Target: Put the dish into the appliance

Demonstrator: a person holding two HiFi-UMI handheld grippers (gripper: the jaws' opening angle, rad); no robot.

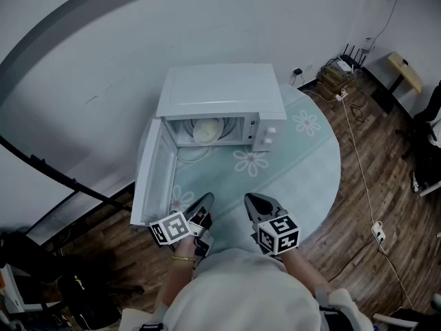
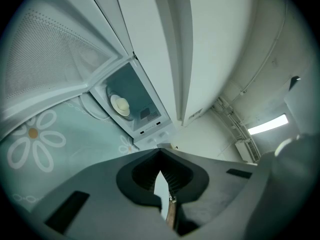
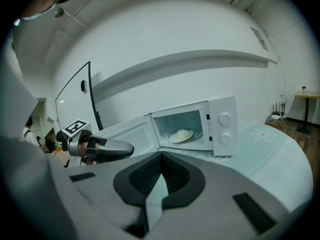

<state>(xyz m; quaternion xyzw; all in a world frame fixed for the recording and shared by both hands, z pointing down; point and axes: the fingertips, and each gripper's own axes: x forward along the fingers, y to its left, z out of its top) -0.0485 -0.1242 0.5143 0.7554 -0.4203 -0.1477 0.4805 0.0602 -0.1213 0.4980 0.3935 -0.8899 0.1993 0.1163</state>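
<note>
White wall [image 1: 103, 61], wood floor [image 1: 372, 198], round table [image 1: 313, 167], trailing cables [image 1: 359, 158].

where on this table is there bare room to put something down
The widest bare patch of the table lies right of the microwave, out to the right rim. A second patch lies in front of the microwave's opening, between it and the left gripper and right gripper. Crowded: the open door takes the left side, and the dish sits inside.

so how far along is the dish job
Done: the dish sits inside the microwave. In hand: nothing; the left gripper and right gripper are both shut and empty, clear of the microwave. Left: the door stands open, so closing it is probably the only step remaining.
</note>
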